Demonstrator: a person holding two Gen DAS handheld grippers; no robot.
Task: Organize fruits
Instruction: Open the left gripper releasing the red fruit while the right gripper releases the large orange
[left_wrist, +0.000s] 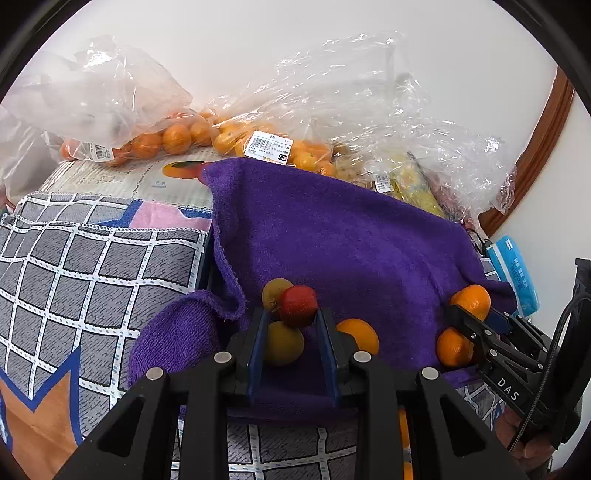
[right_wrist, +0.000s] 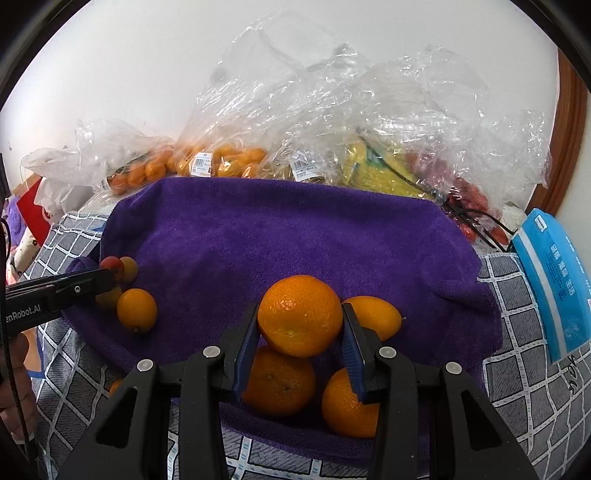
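Note:
A purple towel (left_wrist: 351, 236) lies on the table and shows in both views (right_wrist: 295, 229). My left gripper (left_wrist: 291, 314) is shut on a small red fruit (left_wrist: 298, 305), with two yellowish fruits (left_wrist: 282, 343) beside it and an orange (left_wrist: 360, 334) to its right. My right gripper (right_wrist: 300, 325) is shut on an orange (right_wrist: 300, 314), held just above other oranges (right_wrist: 279, 380) on the towel. A lemon-shaped orange fruit (right_wrist: 376, 315) lies behind the right finger. The right gripper shows in the left wrist view (left_wrist: 469, 314), the left gripper in the right wrist view (right_wrist: 107, 277).
Clear plastic bags of small oranges (left_wrist: 177, 136) and other fruit (right_wrist: 369, 162) lie at the back against the wall. A grey checked cloth (left_wrist: 92, 277) covers the table. A blue packet (right_wrist: 554, 280) lies at the right edge. A loose orange (right_wrist: 136, 309) sits at the towel's left.

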